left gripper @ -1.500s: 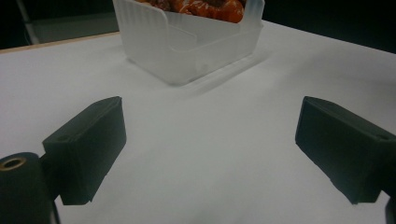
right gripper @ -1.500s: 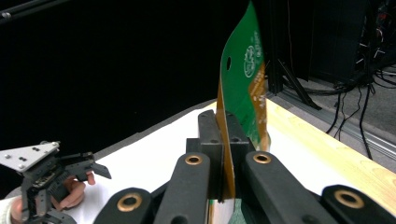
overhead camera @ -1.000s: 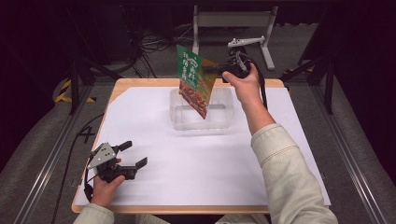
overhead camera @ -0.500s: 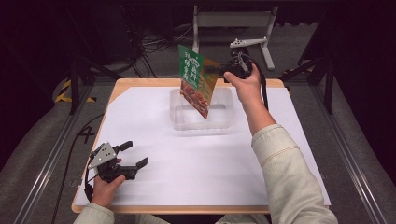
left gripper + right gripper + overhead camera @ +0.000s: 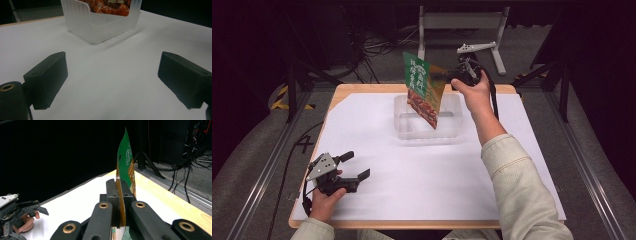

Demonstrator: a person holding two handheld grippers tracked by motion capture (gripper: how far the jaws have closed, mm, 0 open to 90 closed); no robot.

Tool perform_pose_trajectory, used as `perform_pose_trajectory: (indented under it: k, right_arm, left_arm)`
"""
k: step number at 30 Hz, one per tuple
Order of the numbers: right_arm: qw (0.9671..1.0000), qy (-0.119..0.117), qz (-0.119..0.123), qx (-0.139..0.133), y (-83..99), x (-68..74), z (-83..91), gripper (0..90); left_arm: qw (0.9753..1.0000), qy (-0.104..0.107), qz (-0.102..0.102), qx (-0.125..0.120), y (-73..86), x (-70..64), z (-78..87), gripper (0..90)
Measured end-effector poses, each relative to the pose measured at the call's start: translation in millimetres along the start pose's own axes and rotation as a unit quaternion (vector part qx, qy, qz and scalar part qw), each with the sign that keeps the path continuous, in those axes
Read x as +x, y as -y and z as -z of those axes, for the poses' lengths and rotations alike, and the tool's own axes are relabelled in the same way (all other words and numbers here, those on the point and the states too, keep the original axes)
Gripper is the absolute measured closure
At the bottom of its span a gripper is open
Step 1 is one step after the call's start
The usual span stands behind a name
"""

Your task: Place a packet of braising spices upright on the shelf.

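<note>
Pinching snack packet (image 5: 424,90), right tongs (image 5: 121,202) closed.

green-orange packet (image 5: 424,90), frosted clear bin (image 5: 451,129)

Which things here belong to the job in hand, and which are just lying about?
In the job:
- snack packet, clamped in the right gripper
- clear plastic bin, with the packet's lower end inside it

Lying about:
- left gripper, open, resting on the white sheet
- metal stand behind the table

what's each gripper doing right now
Left gripper: open, holding nothing, low over the table.
Right gripper: shut on the snack packet.
</note>
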State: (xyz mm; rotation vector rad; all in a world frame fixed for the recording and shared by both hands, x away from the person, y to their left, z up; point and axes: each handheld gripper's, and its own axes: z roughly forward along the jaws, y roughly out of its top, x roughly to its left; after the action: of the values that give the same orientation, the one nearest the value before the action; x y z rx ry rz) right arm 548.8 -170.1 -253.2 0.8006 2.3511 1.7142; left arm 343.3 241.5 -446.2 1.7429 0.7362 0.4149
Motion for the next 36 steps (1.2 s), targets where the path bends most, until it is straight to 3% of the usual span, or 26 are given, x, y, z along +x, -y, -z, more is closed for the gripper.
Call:
perform_pose_trajectory:
  k: [23,36]
  right_arm:
    - [0.9998,0.003,-0.012,0.015,20.6,-5.0,-13.3,89.7]
    - [0.9997,0.006,-0.022,0.004,30.9,-4.7,-10.9,89.3]
  left_arm:
    - [1.0,-0.001,0.0,-0.001,0.2,-0.4,-0.2,9.8]
    - [1.0,0.001,0.002,-0.001,0.2,-1.3,-1.5,9.9]
